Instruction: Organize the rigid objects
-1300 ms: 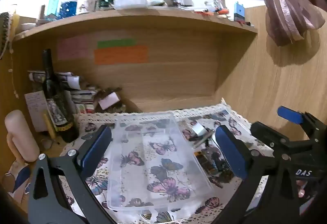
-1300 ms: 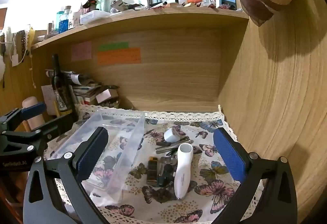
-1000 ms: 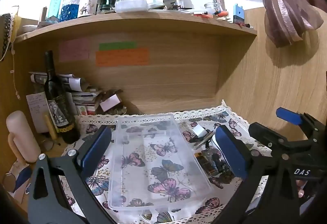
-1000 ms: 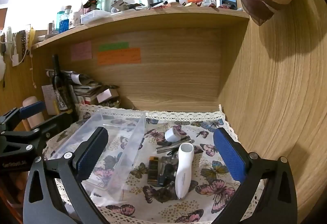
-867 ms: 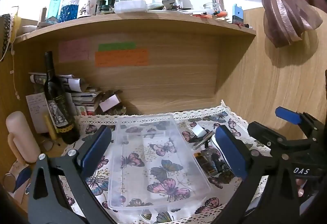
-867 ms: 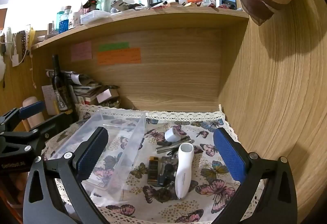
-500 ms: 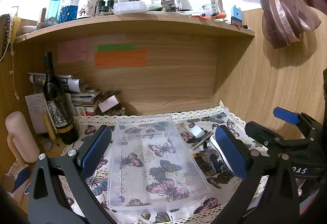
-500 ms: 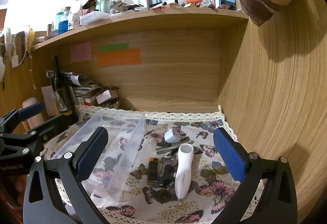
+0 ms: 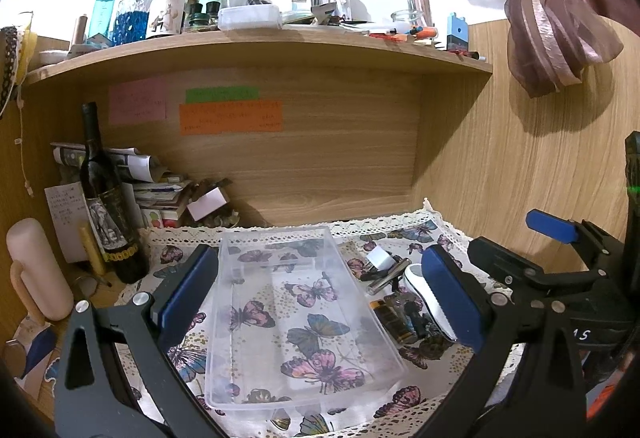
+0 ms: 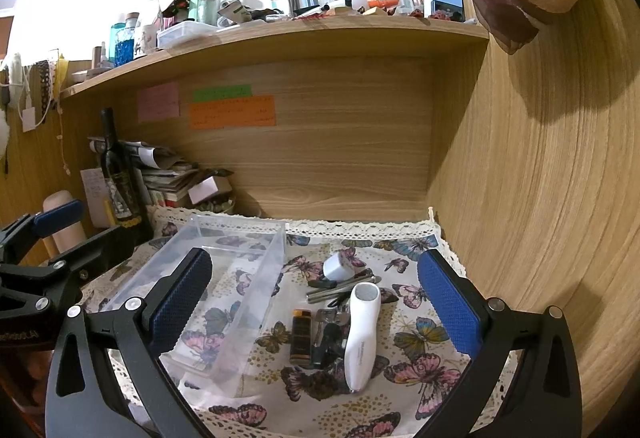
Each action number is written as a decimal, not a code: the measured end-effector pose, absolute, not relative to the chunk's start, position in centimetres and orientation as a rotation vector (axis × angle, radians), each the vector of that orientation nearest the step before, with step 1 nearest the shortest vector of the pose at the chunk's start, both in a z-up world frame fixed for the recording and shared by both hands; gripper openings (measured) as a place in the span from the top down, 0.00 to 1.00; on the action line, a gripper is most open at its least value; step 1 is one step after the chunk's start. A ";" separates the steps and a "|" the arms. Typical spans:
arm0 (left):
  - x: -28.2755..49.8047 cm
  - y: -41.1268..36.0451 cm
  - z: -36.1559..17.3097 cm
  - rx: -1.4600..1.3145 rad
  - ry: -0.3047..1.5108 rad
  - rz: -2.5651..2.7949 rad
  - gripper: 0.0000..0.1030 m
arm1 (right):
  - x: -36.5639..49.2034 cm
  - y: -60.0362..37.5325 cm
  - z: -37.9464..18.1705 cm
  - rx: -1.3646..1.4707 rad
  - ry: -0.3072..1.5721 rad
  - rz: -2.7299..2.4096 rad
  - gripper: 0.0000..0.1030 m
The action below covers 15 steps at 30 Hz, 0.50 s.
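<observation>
Almost nothing has changed in the last second. Both the left gripper [image 9: 320,294] and the right gripper [image 10: 312,298] hover spread wide and empty. The clear box [image 9: 296,302] at lower centre holds nothing; the white device [image 10: 360,334] lies just right of it, so sorting has not begun.

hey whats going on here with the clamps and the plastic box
A person holds a gripper in each hand over a butterfly cloth. Both are open and hold nothing. The left gripper hovers over an empty clear bin. The right gripper faces a small pile beside the bin: a white handheld device, a white adapter and some dark and metal bits. Nothing has gone into the bin yet.
</observation>
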<state>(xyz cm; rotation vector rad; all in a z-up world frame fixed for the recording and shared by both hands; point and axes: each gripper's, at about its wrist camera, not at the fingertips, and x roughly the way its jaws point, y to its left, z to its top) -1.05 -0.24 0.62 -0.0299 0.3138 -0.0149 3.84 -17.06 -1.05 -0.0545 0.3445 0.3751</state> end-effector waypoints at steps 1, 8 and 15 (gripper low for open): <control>-1.0 -0.2 0.6 -0.030 0.312 -0.014 0.00 | 3.9 -17.0 -1.0 -0.055 0.344 0.375 0.00; -1.0 -0.1 0.5 -0.032 0.312 -0.014 0.00 | 3.9 -16.9 -1.0 -0.056 0.343 0.375 0.00; -1.1 0.0 0.5 -0.031 0.309 -0.014 0.00 | 3.9 -16.8 -1.0 -0.054 0.343 0.375 0.00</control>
